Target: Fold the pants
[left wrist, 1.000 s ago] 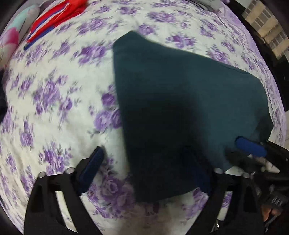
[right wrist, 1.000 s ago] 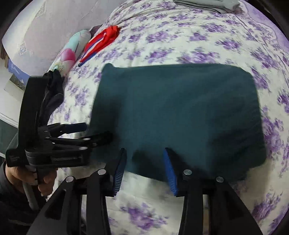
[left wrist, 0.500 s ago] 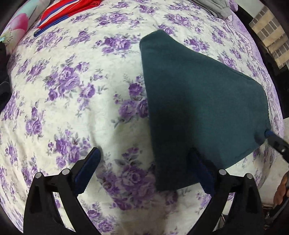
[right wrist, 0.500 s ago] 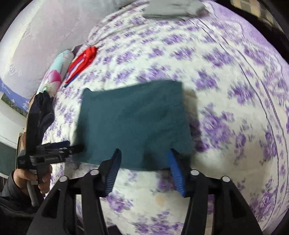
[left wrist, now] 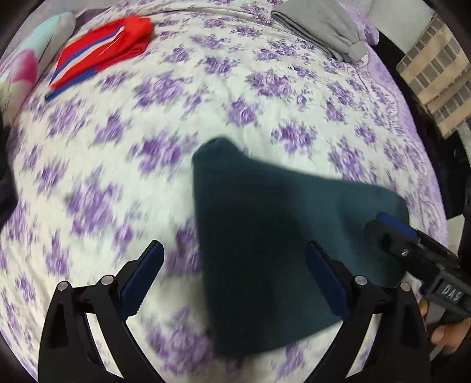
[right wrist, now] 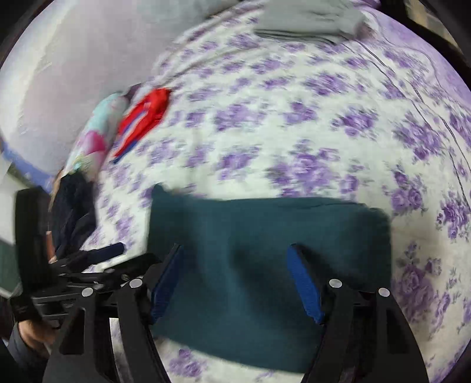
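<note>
Both wrist views now sit further off the pants (right wrist: pixel 265 265), which look smaller than a second ago, folded flat on the bedspread (right wrist: pixel 323 132). Right gripper (right wrist: pixel 235 280) has just been opening, jaws wide over the cloth, no pinch; left gripper (left wrist: pixel 235 282) wide open, empty. Red garment (left wrist: pixel 103 50) at 10 o'clock, grey one (left wrist: pixel 321 26) at 1.

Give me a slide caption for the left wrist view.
Open left gripper over folded teal pants on a flowered bedspread.
</note>
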Tool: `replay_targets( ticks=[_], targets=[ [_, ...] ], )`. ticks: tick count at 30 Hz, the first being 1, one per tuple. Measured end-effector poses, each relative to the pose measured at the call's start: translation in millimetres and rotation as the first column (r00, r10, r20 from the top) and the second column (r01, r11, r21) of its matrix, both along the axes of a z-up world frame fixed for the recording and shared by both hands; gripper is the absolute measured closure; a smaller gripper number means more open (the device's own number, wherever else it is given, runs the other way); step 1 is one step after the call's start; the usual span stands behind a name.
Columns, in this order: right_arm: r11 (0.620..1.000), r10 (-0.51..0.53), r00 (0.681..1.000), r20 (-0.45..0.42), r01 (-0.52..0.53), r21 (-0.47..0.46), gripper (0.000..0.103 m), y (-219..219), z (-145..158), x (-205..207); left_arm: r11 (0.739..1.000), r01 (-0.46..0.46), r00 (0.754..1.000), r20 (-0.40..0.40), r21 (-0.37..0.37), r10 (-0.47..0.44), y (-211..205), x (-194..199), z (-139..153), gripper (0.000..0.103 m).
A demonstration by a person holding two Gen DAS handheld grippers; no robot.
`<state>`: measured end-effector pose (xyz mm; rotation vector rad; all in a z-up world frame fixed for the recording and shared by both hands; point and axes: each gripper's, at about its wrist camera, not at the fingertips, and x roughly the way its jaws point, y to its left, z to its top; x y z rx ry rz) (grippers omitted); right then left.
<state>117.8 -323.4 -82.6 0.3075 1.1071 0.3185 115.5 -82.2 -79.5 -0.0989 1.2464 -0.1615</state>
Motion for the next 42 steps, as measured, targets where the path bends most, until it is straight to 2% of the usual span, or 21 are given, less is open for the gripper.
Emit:
replay_targets(
  ticks=[2, 4, 6, 7, 8, 10, 11, 13, 14, 15, 16, 18, 20, 22, 25, 28, 31, 35, 38, 40, 42],
  targets=[
    [0.999, 0.012, 1.000, 0.014, -0.012, -0.031, 0.030, -10, -5, 5, 0.996, -0.003, 1.000, -0.011, 0.090, 0.004, -6, 15, -13, 0.009],
    [0.999, 0.037, 0.999, 0.019, -0.037, 0.002, 0.034, -22, -9, 8, 0.976, -0.044, 0.997, -0.053, 0.215, 0.056, 6, 25, -31, 0.008],
    [1.000, -0.005, 0.999, 0.040, 0.007, -0.027, 0.035, -39, -1, 2, 0.984, -0.117, 0.989, -0.072, 0.133, 0.127, 25, 26, -29, 0.008],
    [0.999, -0.025, 0.998, 0.052, 0.026, -0.021, 0.034, -46, 4, -3, 0.978, -0.176, 0.981, -0.064, 0.108, 0.184, 38, 23, -23, 0.008],
    [0.998, -0.057, 0.996, 0.073, 0.057, 0.004, 0.025, -52, 13, -11, 0.973, -0.207, 0.976, -0.052, 0.105, 0.213, 44, 20, -19, 0.009],
    [0.995, -0.099, 0.991, 0.092, 0.097, 0.034, 0.015, -53, 20, -24, 0.971, -0.222, 0.974, -0.030, 0.083, 0.225, 47, 13, -13, 0.009],
    [0.996, -0.072, 0.994, 0.080, 0.067, 0.060, 0.015, -46, 19, -30, 0.977, -0.199, 0.979, -0.040, 0.072, 0.202, 42, 9, -15, 0.009],
    [0.996, 0.054, 0.999, 0.002, -0.054, 0.071, 0.015, -25, 1, -34, 0.991, -0.108, 0.990, -0.080, 0.084, 0.115, 26, 2, -29, 0.008],
    [0.996, 0.076, 0.997, -0.014, -0.076, 0.042, 0.015, -21, -5, -36, 0.991, -0.064, 0.993, -0.094, 0.114, 0.075, 20, -2, -38, 0.007],
    [0.996, 0.085, 0.996, -0.035, -0.086, -0.029, 0.018, -19, -13, -37, 0.990, -0.045, 0.995, -0.078, 0.136, 0.055, 17, -6, -43, 0.004],
    [0.995, 0.080, 0.996, -0.047, -0.082, -0.050, 0.022, -23, -17, -38, 0.990, -0.060, 0.997, -0.046, 0.124, 0.066, 21, -12, -42, 0.004],
    [0.999, 0.032, 0.998, -0.048, -0.030, 0.034, 0.021, -42, -11, -43, 0.993, -0.080, 0.992, -0.088, 0.086, 0.087, 29, -14, -39, 0.004],
    [0.997, -0.018, 0.999, -0.031, 0.020, 0.070, 0.020, -58, 3, -49, 0.994, -0.082, 0.991, -0.097, 0.075, 0.089, 35, -16, -33, 0.005],
    [0.996, -0.058, 0.998, 0.027, 0.056, 0.065, 0.020, -74, 20, -56, 0.994, -0.083, 0.993, -0.073, 0.065, 0.088, 39, -19, -22, 0.005],
    [0.992, -0.122, 0.990, 0.067, 0.120, 0.034, 0.022, -86, 31, -58, 0.995, -0.093, 0.994, -0.052, 0.039, 0.095, 42, -22, -11, 0.005],
    [0.987, -0.156, 0.984, 0.084, 0.154, 0.039, 0.049, -94, 31, -50, 0.997, -0.071, 0.997, -0.038, 0.011, 0.072, 36, -21, 1, 0.005],
    [0.985, -0.168, 0.983, 0.079, 0.165, 0.042, 0.062, -97, 27, -36, 1.000, -0.010, 1.000, -0.013, -0.015, 0.010, 11, -20, 15, 0.006],
    [0.985, -0.165, 0.985, 0.051, 0.162, 0.061, 0.063, -105, 24, -30, 0.989, 0.148, 0.989, 0.031, -0.006, -0.148, -42, -19, 31, 0.006],
    [0.992, -0.112, 0.994, 0.011, 0.112, 0.050, 0.062, -105, 16, -41, 0.969, 0.240, 0.968, 0.056, 0.056, -0.243, -87, -10, 36, 0.006],
    [0.995, -0.089, 0.996, -0.019, 0.090, 0.040, 0.062, -104, 7, -50, 0.962, 0.242, 0.967, 0.055, 0.129, -0.250, -113, 4, 34, 0.006],
    [0.997, -0.071, 0.996, -0.050, 0.073, 0.040, 0.062, -102, -3, -60, 0.965, 0.237, 0.968, 0.051, 0.115, -0.245, -128, 15, 34, 0.006]
  ],
)
